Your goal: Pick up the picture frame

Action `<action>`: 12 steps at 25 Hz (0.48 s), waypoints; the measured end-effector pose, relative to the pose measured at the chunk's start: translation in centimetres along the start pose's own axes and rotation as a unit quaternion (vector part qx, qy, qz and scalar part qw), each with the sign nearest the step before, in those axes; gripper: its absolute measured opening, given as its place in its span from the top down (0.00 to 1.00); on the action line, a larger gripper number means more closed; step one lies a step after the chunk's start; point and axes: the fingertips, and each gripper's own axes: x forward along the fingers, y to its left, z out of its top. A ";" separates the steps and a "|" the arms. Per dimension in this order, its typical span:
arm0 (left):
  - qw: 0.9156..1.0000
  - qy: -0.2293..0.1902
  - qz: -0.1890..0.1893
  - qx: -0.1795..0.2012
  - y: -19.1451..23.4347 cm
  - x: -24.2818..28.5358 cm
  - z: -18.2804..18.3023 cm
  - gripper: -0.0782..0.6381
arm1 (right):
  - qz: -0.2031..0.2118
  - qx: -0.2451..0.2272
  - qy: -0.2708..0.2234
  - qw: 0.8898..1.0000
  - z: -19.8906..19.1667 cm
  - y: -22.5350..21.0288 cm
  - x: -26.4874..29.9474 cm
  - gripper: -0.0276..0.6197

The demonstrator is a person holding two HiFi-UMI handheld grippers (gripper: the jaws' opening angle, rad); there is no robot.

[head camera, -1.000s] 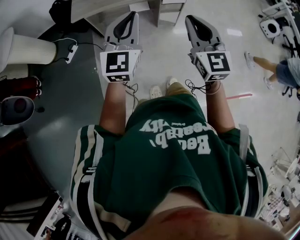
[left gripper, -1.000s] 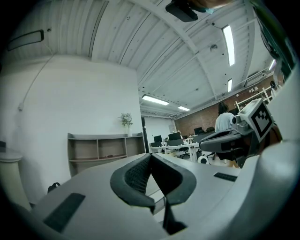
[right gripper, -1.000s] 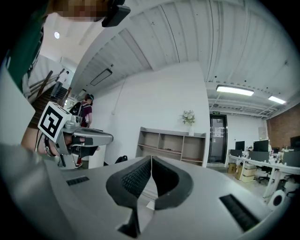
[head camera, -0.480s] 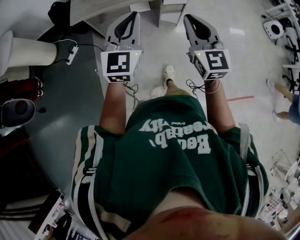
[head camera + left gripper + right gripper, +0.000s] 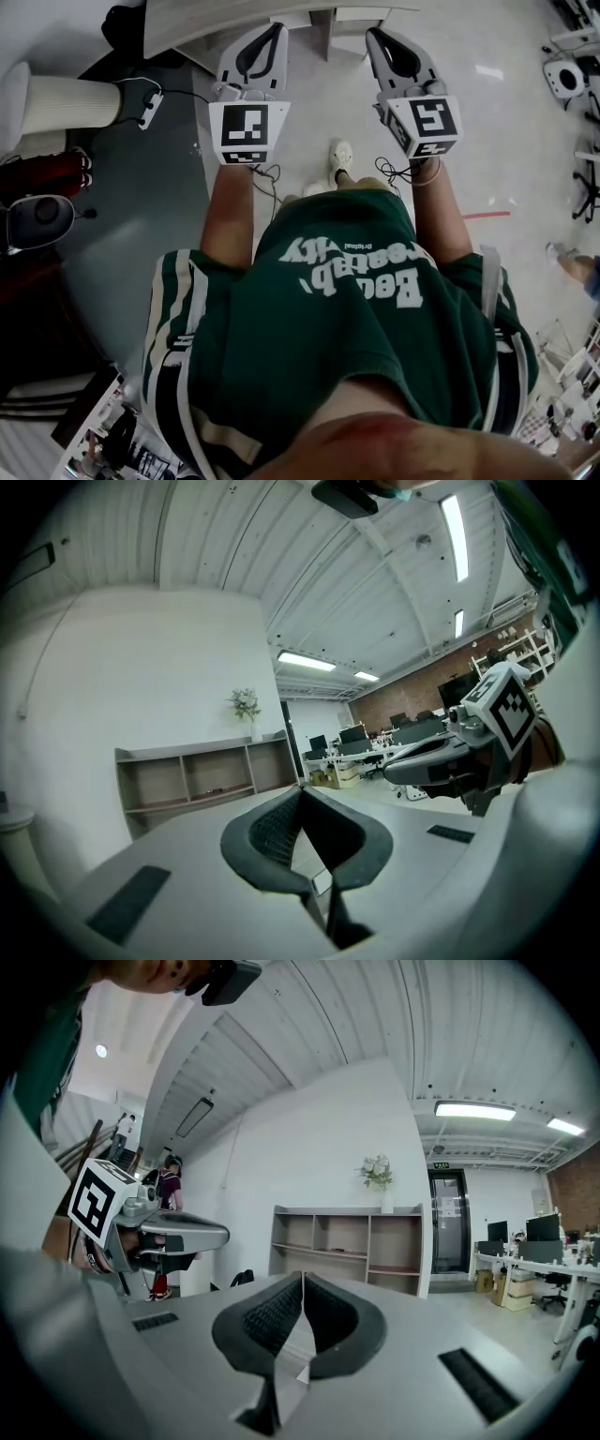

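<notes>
No picture frame can be made out in any view. My left gripper (image 5: 269, 34) and right gripper (image 5: 374, 37) are held side by side, pointing level toward a low grey open shelf unit (image 5: 234, 13). Both are shut with nothing between the jaws. In the left gripper view the closed left gripper (image 5: 301, 790) faces the shelf unit (image 5: 202, 775), and the right gripper (image 5: 441, 757) shows at the right. In the right gripper view the closed right gripper (image 5: 302, 1277) faces the same shelf unit (image 5: 349, 1241), with the left gripper (image 5: 164, 1232) at the left.
A small potted plant (image 5: 378, 1172) stands on top of the shelf unit. A white cylinder (image 5: 66, 98) and a power strip (image 5: 145, 108) lie on the dark floor at left. Desks with monitors (image 5: 394, 735) fill the room's right. Another person's leg (image 5: 574, 267) shows at far right.
The person carrying the grippers has walked forward, and the shelf unit's top has come further into the head view. The other person at right has drifted down and out toward the frame's edge.
</notes>
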 end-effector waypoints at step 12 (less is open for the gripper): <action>0.999 0.010 0.029 0.008 3.2 10.7 -0.9 0.87 | 0.034 0.003 -0.004 0.999 -0.8 -8.0 9.4 0.91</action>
